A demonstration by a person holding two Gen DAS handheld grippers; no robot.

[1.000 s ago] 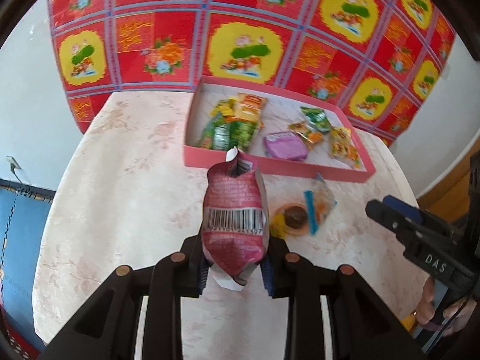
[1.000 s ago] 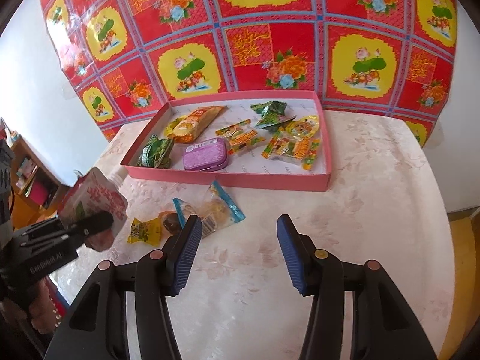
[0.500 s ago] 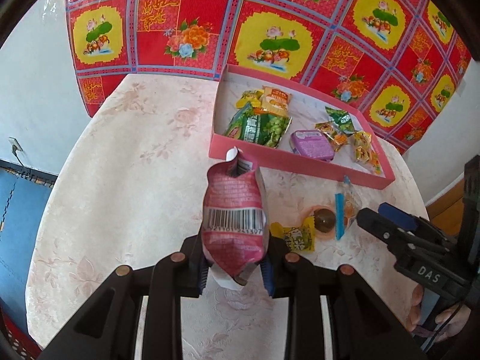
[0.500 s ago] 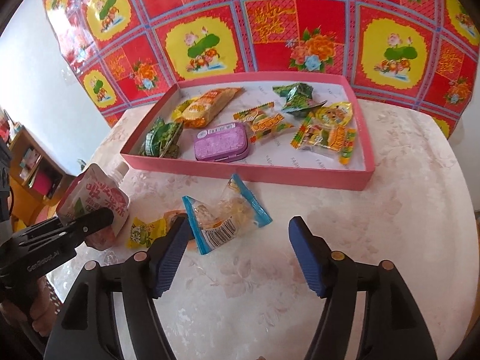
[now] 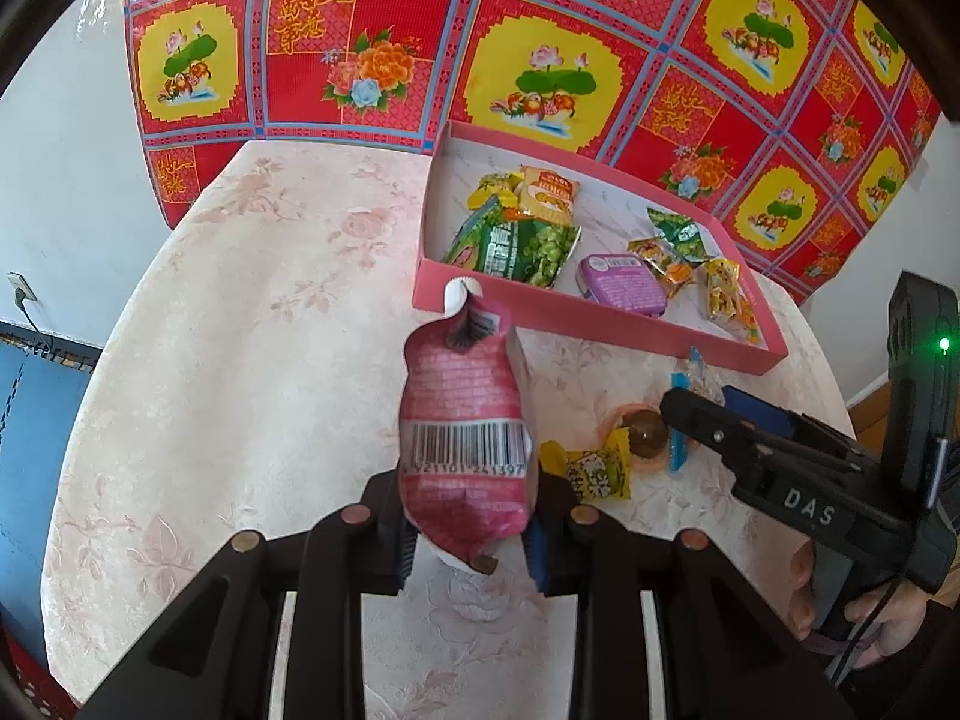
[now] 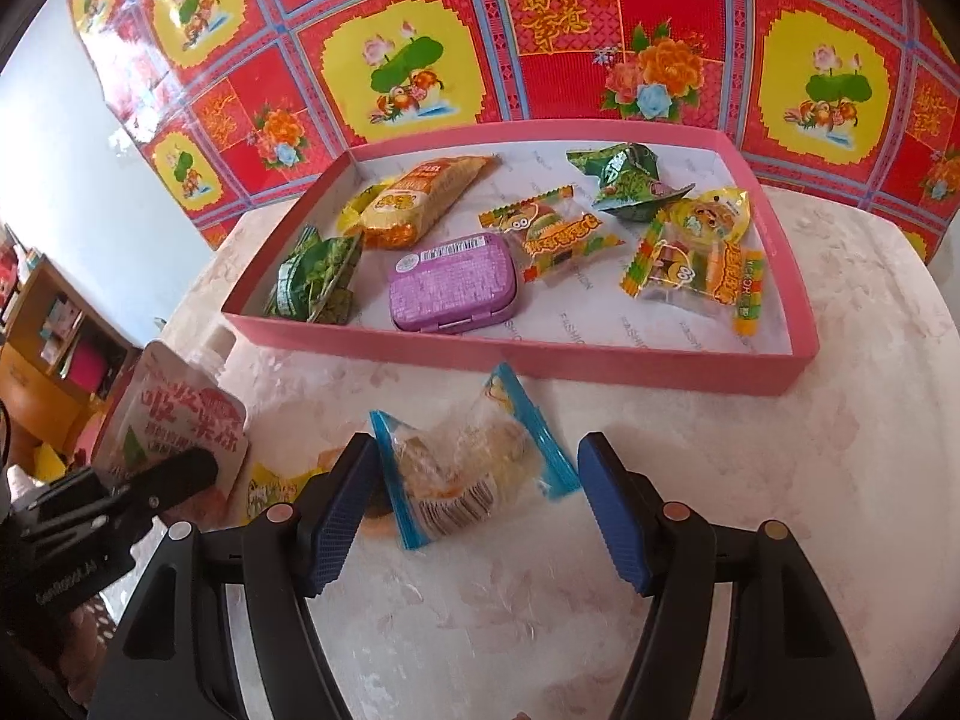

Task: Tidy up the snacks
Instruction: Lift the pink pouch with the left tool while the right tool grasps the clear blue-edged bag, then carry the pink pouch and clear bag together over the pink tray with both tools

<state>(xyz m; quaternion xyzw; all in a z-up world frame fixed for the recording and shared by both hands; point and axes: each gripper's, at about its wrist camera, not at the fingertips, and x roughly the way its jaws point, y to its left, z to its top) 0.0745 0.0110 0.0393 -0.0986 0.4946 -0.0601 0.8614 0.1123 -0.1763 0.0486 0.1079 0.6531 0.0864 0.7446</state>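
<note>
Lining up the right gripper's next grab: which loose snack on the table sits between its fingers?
The clear packet with blue ends, lying flat between the open right gripper. The small yellow packet lies off to its left.

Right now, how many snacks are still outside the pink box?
4. The pink pouch is in the left gripper; the blue-edged packet lies inside the open right gripper; the yellow candy and brown sweet lie beside it. Others may be hidden.

Loose wrappers before tray wall
</note>
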